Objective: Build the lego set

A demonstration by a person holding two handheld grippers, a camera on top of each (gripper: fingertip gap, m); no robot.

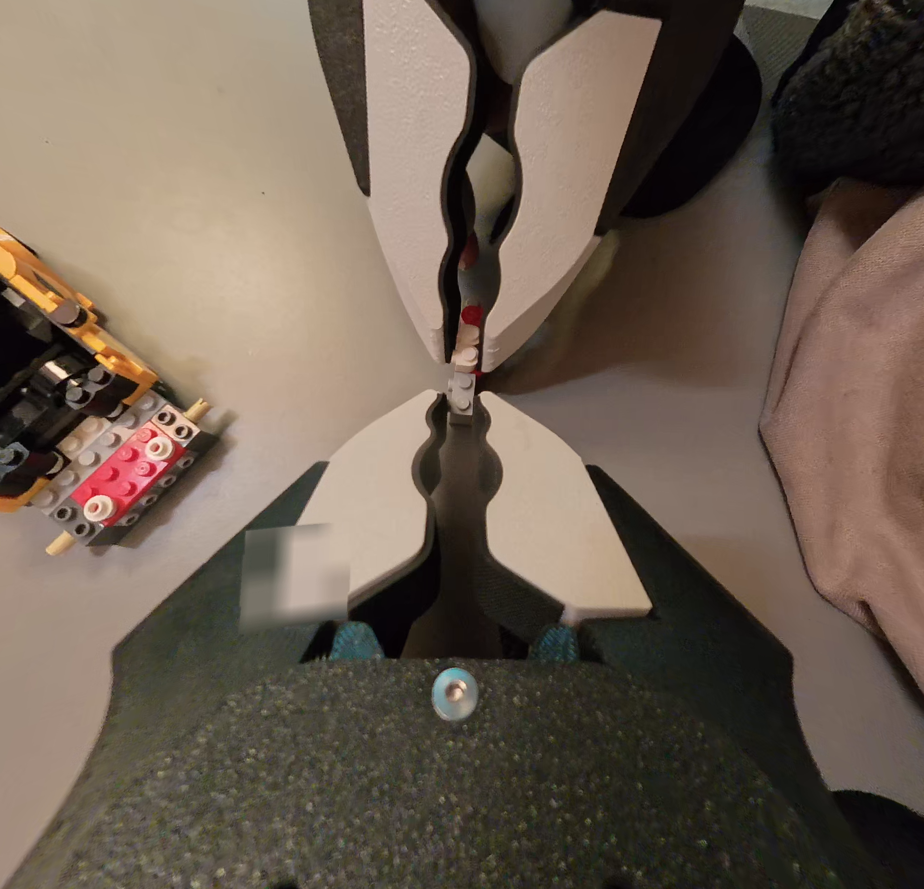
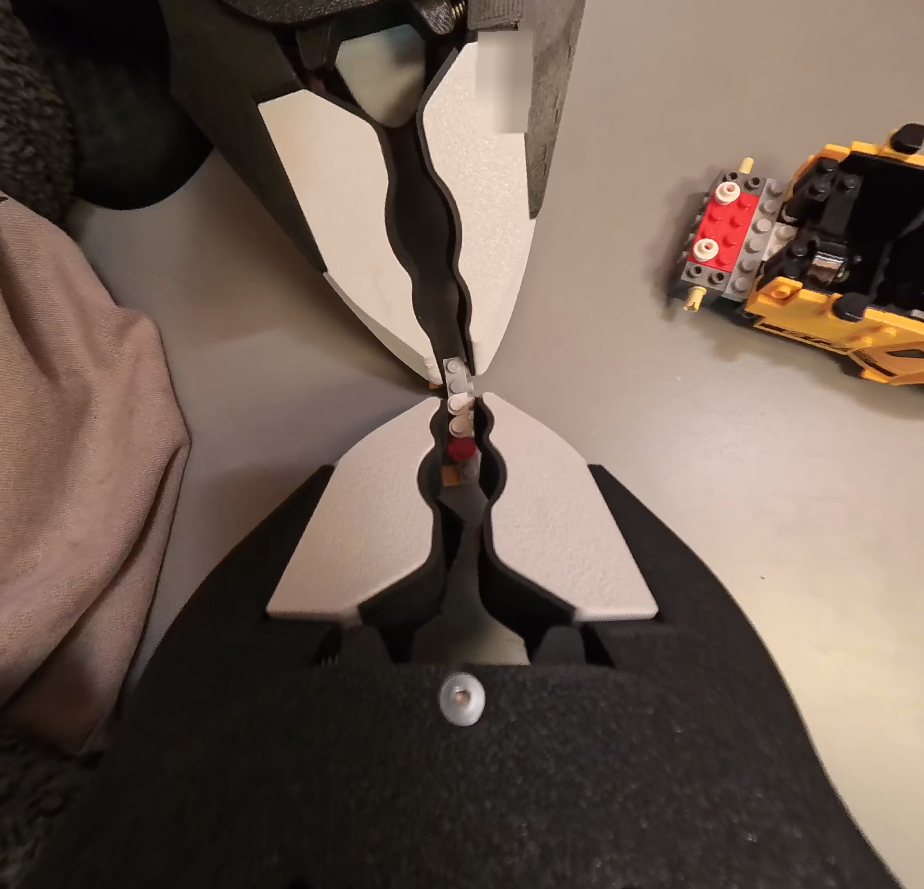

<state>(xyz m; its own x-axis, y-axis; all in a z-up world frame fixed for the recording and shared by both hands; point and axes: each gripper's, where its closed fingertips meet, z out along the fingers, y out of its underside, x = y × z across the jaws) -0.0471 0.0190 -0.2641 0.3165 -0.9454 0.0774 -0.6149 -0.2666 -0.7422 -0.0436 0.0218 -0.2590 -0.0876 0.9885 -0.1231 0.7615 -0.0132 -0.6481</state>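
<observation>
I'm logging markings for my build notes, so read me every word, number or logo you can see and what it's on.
Lego vehicle, yellow side panel: a dark printed strip, too blurred and oblique to read.
Left gripper, right gripper, the small brick stack clamped between them, and the table: no writing visible.

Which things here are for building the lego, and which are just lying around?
For the job:
- left gripper, shut on the small grey plate
- right gripper, shut on the strip of white, red and grey pieces
- half-built yellow lego truck on the table

Just lying about:
- beige cloth
- dark fuzzy fabric
</observation>
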